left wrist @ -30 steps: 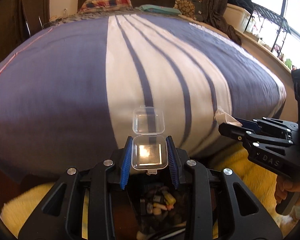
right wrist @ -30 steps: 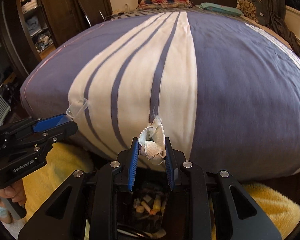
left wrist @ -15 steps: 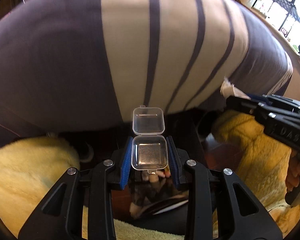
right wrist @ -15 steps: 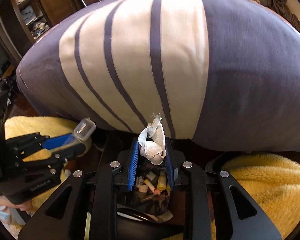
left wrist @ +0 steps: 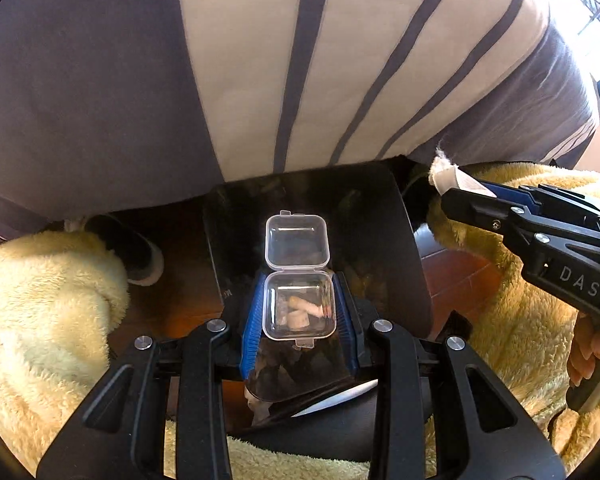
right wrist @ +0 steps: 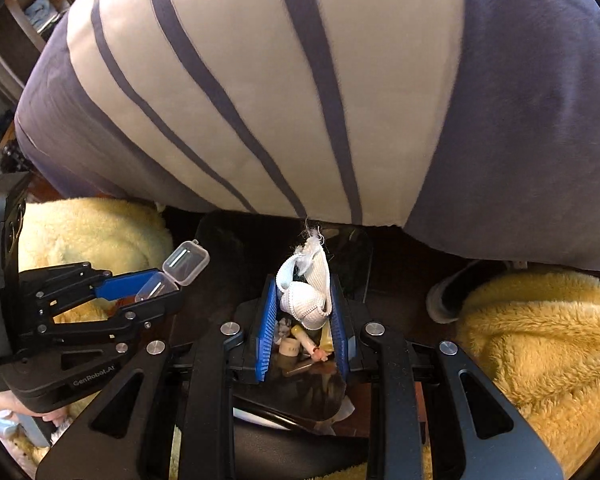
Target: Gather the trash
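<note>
My left gripper is shut on a small clear plastic box whose hinged lid stands open. It hangs over a black trash bin with several bits of rubbish inside. My right gripper is shut on a crumpled white fabric scrap, also held above the bin. In the right wrist view the left gripper shows at the left with the clear box. In the left wrist view the right gripper shows at the right with the scrap.
A bed with a purple and white striped cover overhangs just behind the bin. Yellow fluffy rugs lie on both sides of it. A shoe sits on the dark floor at the right, under the bed edge.
Both grippers have sunk and tipped downward, from over the bed cover to above the bin. Each keeps its hold, the left on the box and the right on the scrap.
</note>
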Demonstrator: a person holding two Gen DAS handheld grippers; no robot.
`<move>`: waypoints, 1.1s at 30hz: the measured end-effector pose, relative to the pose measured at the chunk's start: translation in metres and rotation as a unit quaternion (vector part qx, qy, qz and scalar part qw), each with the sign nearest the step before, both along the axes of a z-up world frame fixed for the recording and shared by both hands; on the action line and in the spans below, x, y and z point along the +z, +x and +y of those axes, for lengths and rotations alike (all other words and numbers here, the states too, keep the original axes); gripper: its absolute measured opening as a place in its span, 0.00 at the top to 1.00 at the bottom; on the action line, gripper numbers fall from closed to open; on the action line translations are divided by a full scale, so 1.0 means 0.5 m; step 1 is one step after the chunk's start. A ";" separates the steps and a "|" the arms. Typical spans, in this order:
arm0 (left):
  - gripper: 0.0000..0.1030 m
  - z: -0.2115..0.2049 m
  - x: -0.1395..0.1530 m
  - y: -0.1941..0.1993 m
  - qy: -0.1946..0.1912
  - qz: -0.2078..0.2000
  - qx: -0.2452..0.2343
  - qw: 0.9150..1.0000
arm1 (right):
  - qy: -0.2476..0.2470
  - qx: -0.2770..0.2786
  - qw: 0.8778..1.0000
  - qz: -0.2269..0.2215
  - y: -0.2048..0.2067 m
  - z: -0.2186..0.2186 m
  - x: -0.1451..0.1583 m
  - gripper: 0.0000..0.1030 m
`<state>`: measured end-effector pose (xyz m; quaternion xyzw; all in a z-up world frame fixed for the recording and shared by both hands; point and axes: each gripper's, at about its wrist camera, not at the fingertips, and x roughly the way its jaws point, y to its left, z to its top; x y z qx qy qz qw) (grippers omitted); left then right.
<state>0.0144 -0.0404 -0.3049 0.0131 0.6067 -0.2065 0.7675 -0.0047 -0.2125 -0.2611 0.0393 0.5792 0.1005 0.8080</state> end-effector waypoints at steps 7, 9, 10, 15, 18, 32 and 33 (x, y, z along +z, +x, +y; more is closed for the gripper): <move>0.68 0.005 -0.009 0.004 0.001 0.017 0.005 1.000 | 0.010 -0.003 1.000 0.016 0.013 -0.002 -0.019 0.73; 0.67 0.005 -0.007 0.003 0.003 0.015 0.006 1.000 | 0.010 -0.007 1.000 0.016 0.015 -0.005 -0.018 0.67; 0.62 0.006 -0.005 0.002 0.004 0.013 0.007 1.000 | 0.011 -0.009 1.000 0.015 0.016 -0.006 -0.019 0.63; 0.52 0.011 0.016 0.000 0.012 -0.006 0.014 1.000 | 0.012 -0.019 1.000 0.001 0.011 -0.018 -0.005 0.50; 0.45 0.017 0.034 -0.003 0.012 -0.019 0.022 0.999 | 0.014 -0.023 1.000 -0.011 0.006 -0.023 0.013 0.43; 0.08 0.090 0.265 -0.032 -0.023 -0.174 0.077 0.981 | -0.016 -0.074 0.986 -0.145 -0.045 -0.069 0.216 0.04; 0.08 0.092 0.289 -0.035 -0.024 -0.192 0.081 0.978 | -0.019 -0.079 0.982 -0.170 -0.055 -0.072 0.252 0.04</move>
